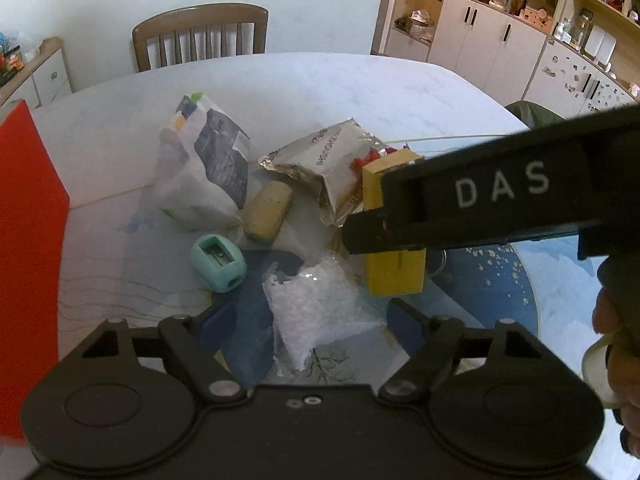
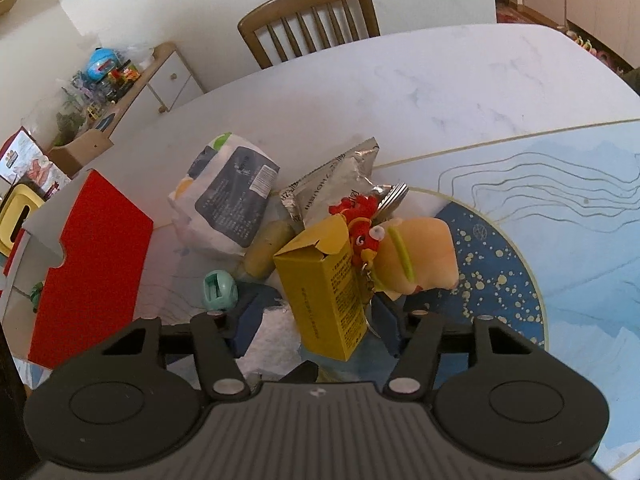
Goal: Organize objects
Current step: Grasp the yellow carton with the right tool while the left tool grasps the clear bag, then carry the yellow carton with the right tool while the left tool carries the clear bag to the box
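My left gripper (image 1: 314,326) is open low over the blue mat, and a crumpled clear plastic bag (image 1: 320,308) lies between its blue fingers. Beyond it are a teal pencil sharpener (image 1: 218,264), a tan cork-like cylinder (image 1: 268,210), a white printed pouch (image 1: 204,172) and a silver foil packet (image 1: 332,164). My right gripper (image 2: 318,326) is open around an upright yellow carton (image 2: 324,296), with a gap showing on its left side. The right gripper's black body (image 1: 480,200) crosses the carton (image 1: 394,276) in the left wrist view. An orange plush keychain (image 2: 424,256) with keys leans against the carton.
A red box (image 2: 92,256) stands at the table's left. A wooden chair (image 2: 312,20) is at the far edge of the white marble table (image 2: 400,92). Cabinets and shelves (image 1: 500,32) line the room behind. A hand (image 1: 616,360) holds the right gripper's grip.
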Motion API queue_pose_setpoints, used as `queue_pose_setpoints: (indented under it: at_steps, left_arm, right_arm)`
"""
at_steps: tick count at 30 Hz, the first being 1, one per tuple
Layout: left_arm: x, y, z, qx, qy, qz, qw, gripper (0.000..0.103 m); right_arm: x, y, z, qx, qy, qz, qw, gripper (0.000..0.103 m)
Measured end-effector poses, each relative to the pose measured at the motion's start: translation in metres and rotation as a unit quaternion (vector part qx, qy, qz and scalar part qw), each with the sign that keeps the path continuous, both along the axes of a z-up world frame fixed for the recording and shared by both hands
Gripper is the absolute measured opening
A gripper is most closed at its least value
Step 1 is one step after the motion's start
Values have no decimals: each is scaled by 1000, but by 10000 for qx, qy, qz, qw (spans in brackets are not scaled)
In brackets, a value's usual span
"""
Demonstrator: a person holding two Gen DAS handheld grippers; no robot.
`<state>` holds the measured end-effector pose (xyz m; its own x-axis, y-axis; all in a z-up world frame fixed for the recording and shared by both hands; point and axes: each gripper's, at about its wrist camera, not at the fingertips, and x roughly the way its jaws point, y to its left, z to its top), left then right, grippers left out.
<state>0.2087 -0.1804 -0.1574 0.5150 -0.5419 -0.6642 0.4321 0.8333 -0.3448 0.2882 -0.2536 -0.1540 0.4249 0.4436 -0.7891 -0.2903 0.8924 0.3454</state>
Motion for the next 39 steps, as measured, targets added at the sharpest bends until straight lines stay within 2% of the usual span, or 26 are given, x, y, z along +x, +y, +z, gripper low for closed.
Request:
queue_pose_setpoints:
  at_steps: [10, 12, 23, 32, 39]
  left_arm:
    - [-2, -2, -2, -141, 13, -103, 9998, 62]
    - [-2, -1, -1, -193, 58, -89, 9998, 60]
    - [0, 11, 7, -377, 80, -25, 9993, 36]
    - [-6, 25, 11, -465, 70, -109, 9988, 29]
    - [-11, 41, 12, -583, 81, -123, 9982, 27]
  right_arm:
    - [0, 5, -1, -77, 8, -92, 9999, 45]
    - [0, 4, -1, -101, -22, -138, 9999, 38]
    - [-10, 2, 2, -75, -239, -249, 9994, 31]
    - [-25, -3, 10, 19, -323, -278, 9991, 31]
    - [-46, -11, 23, 225, -306, -314, 9988, 31]
